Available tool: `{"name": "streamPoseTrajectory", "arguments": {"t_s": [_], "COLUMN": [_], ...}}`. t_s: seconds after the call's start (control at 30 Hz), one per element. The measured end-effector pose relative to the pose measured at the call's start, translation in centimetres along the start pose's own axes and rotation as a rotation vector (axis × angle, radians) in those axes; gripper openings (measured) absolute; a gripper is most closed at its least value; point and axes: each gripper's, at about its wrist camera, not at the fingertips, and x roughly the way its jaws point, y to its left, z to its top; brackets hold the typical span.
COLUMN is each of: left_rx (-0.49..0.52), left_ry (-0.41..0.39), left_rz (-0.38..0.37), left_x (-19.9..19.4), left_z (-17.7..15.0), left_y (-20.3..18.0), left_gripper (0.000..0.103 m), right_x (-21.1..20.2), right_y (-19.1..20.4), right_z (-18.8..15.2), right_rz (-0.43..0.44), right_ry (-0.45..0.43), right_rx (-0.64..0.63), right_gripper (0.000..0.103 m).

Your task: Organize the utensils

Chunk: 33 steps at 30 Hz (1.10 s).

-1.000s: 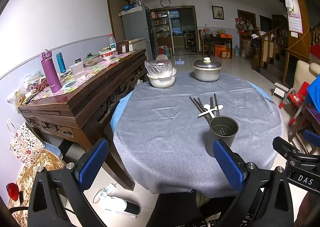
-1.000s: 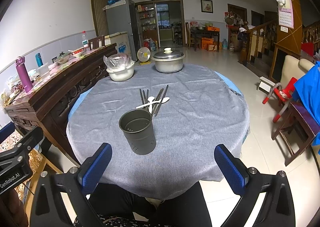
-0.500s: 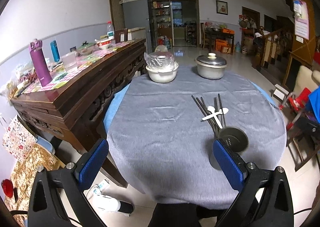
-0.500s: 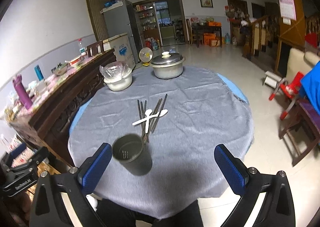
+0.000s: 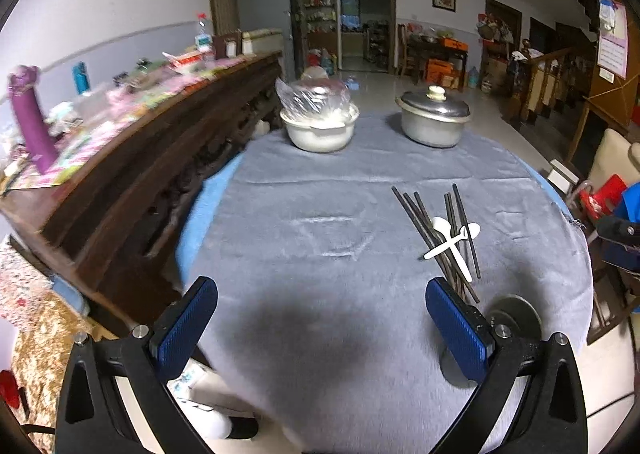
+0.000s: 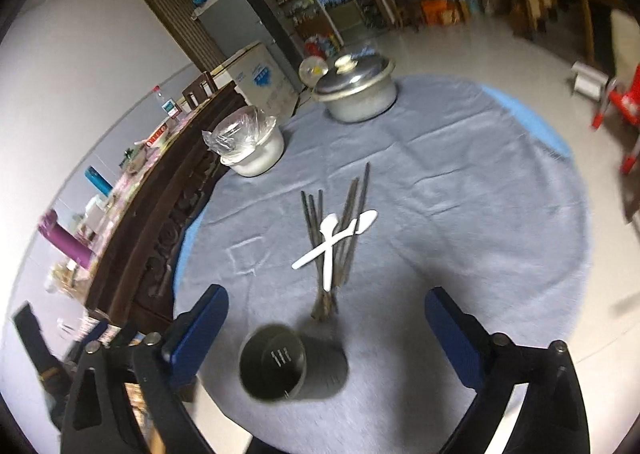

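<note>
Several dark chopsticks [image 5: 434,238] [image 6: 344,238] lie fanned out on the grey tablecloth [image 5: 320,254], with two white spoons [image 5: 452,240] [image 6: 332,242] crossed on top of them. A grey metal utensil holder [image 6: 276,362] stands upright near the table's front edge; in the left wrist view the holder [image 5: 516,314] is half hidden behind the right finger. My left gripper [image 5: 320,330] hangs open over bare cloth, left of the chopsticks. My right gripper [image 6: 326,334] is wide, its jaws closing; the holder shows in the gap nearer the left finger [image 6: 200,330], untouched.
A white bowl under plastic wrap [image 5: 320,125] and a lidded metal pot [image 5: 434,121] stand at the table's far side. A dark wooden sideboard [image 5: 140,181] crowded with bottles runs along the left. Chairs [image 5: 608,173] stand to the right.
Both grippers have moved forward over the table and tilted down. The holder slid behind the left gripper's right finger and down between the right gripper's fingers. The right view has rolled.
</note>
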Motion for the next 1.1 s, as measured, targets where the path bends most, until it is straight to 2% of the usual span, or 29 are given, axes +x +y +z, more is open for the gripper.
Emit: {"name": "streamPoseTrajectory", "arguments": {"t_s": [0.13,0.2,0.27,0.33,0.47,0.53,0.57,0.7,0.83,1.1], "left_rx": [-0.019,-0.041,-0.050,-0.053,-0.080,-0.094,-0.103,-0.146,-0.166,-0.186], "left_ry": [0.061,0.082,0.096,0.114,0.209,0.255,0.290,0.399,0.458,0.571], "left_rz": [-0.066,-0.117,-0.145,-0.160,-0.196,-0.209,-0.221,-0.228,-0.248,-0.244], "left_x": [4.2,6.4,8.6,10.7,16.4,19.0,20.8,25.9,29.4,33.6], "left_z": [1.4,2.5,3.9,5.2,7.9,9.1,9.8,11.5,12.9,13.5], "left_y": [0.2,0.4,0.3,0.0,-0.7,-1.2,-1.7,-3.0,-4.9,-6.5], "left_gripper": [0.103,0.103,0.100,0.090,0.075,0.063,0.061,0.059,0.059,0.059], "right_x": [4.5,7.3,9.3,11.5,15.9,17.7,18.7,22.0,25.1,28.6], "right_y": [-1.8,-3.0,-3.5,-3.9,-4.7,-5.0,-5.1,-5.1,-4.8,-4.9], "right_z": [3.2,5.1,6.7,8.2,10.9,11.9,12.5,14.4,16.2,18.2], "right_rz": [0.054,0.061,0.062,0.049,0.031,0.017,0.011,-0.014,-0.050,-0.139], "right_ry": [0.057,0.087,0.098,0.120,0.159,0.176,0.187,0.233,0.279,0.316], "right_rx": [0.058,0.085,0.094,0.094,0.111,0.116,0.119,0.125,0.117,0.122], "right_gripper": [0.073,0.068,0.058,0.051,0.048,0.047,0.046,0.044,0.044,0.044]}}
